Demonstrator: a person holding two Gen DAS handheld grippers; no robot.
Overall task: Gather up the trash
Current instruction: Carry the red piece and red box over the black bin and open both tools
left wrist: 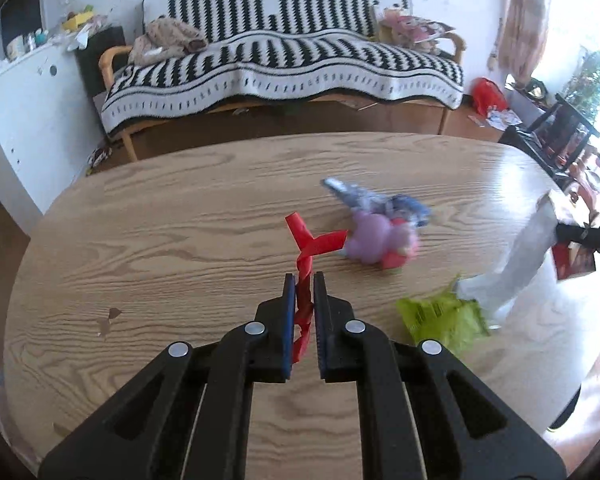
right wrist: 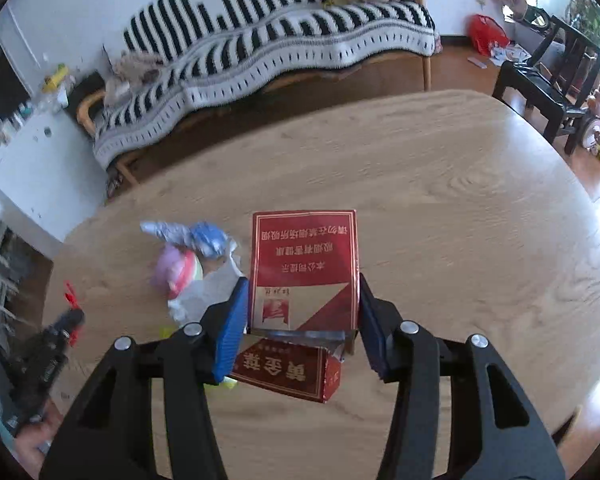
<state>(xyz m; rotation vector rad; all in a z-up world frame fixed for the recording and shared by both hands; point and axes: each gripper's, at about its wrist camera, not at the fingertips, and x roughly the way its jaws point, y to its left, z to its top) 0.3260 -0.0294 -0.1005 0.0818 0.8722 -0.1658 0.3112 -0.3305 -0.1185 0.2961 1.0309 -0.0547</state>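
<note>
My left gripper point(left wrist: 303, 278) is shut on a twisted red ribbon point(left wrist: 306, 248) and holds it above the wooden table point(left wrist: 180, 240). My right gripper point(right wrist: 302, 284) is shut on an open red cigarette pack point(right wrist: 304, 264), held above the table; its lid flap hangs below. A blue and silver wrapper point(left wrist: 376, 198) and a purple and pink wrapper point(left wrist: 378, 240) lie together on the table. A green wrapper point(left wrist: 440, 316) lies at the right, next to a white plastic bag point(left wrist: 512, 264). The left gripper with the ribbon shows at the left of the right wrist view point(right wrist: 70, 316).
A sofa with a black and white striped blanket point(left wrist: 280, 56) stands behind the table. A white cabinet point(left wrist: 24, 120) is at the left. A dark chair point(right wrist: 548, 80) stands at the far right. A red bag point(left wrist: 488, 94) lies on the floor.
</note>
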